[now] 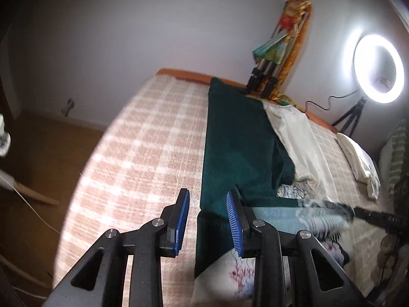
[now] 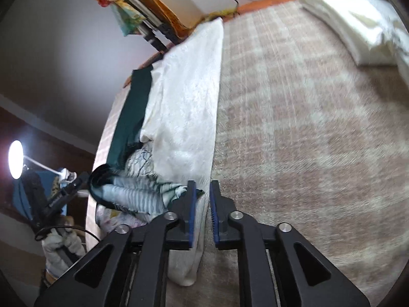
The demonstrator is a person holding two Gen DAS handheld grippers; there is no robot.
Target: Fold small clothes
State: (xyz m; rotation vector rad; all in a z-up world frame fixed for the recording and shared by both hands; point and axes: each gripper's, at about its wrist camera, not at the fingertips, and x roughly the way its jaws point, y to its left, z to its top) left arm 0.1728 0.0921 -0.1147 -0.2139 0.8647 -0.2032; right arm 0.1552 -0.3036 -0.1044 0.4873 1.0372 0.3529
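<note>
Jaws first. Left gripper [image 1: 207,223] stands well apart, nothing between its blue pads; checked bedspread [image 1: 133,138] shows through the gap. Right gripper [image 2: 202,213] is narrowed to a slim gap with the edge of a white cloth [image 2: 186,117] running up through it; whether the pads actually pinch that edge, cannot tell.

Just right of the left jaws: a small pale-blue striped garment [image 1: 301,221], motion-blurred, stretched sideways toward a black tool tip at the far right of that view, presumably the other gripper. Under it, a floral pink-and-white piece [image 1: 230,273]. Ahead of the left jaws, a dark green cloth [image 1: 235,138] lies long and flat up the bed.

Step in hand, as judged: picking up or spreading the striped garment, fold not yet made. Next move calls for the left jaws to shift right and close on the garment's free edge, then both ends drawn taut before laying flat.

View differences: right wrist shows the striped garment [image 2: 138,194] left of its jaws, bunched, and the gloved hand holding the other gripper; also folded white bedding [image 2: 358,23] far ahead right. Left wrist alone shows the ring light [image 1: 378,69] on its tripod, and the green cloth's full length.
</note>
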